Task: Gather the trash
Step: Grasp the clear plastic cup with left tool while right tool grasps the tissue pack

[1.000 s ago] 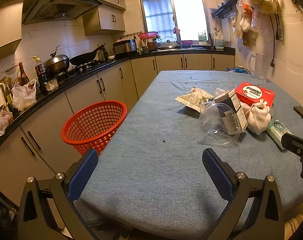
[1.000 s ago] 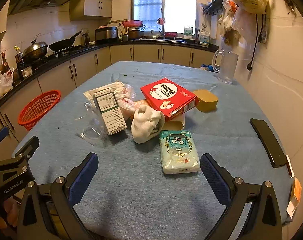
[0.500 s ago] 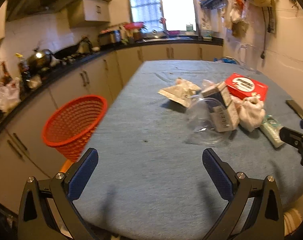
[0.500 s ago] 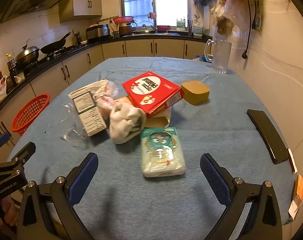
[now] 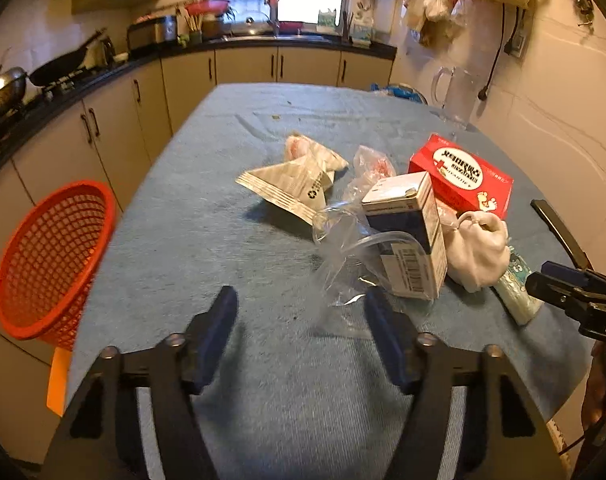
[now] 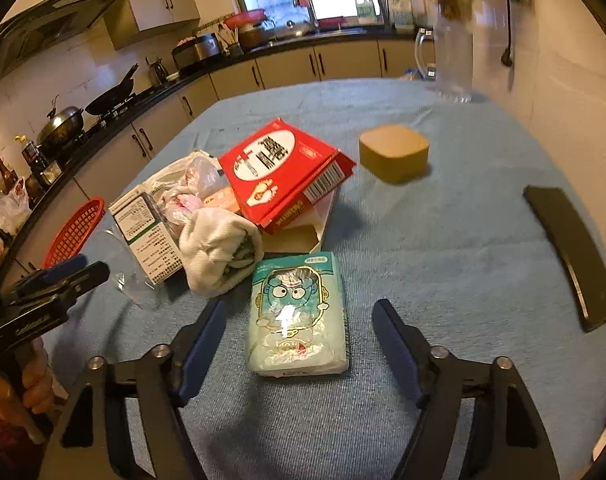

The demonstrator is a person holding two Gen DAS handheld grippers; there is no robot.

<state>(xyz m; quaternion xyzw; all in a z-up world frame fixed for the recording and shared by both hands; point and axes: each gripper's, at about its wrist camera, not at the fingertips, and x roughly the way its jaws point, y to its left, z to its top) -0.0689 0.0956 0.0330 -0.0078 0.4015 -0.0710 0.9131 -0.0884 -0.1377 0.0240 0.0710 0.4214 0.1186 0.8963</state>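
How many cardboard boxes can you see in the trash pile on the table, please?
2: the red box at the pile's far side, and the white box standing at its left edge beside the rolled white cloth. Others may be hidden underneath.

Right gripper (image 6: 299, 332) hovering low over blue-clothed counter (image 6: 443, 248), jaws standing apart, straddling teal tissue pack (image 6: 299, 316). White sock bundle (image 6: 217, 252) lying just beyond pack, touching green-white carton (image 6: 147, 236). Red box (image 6: 283, 172) leaning on pile. Left gripper (image 6: 59, 276) showing at left edge. Red basket (image 6: 77, 228) sitting beyond counter edge.
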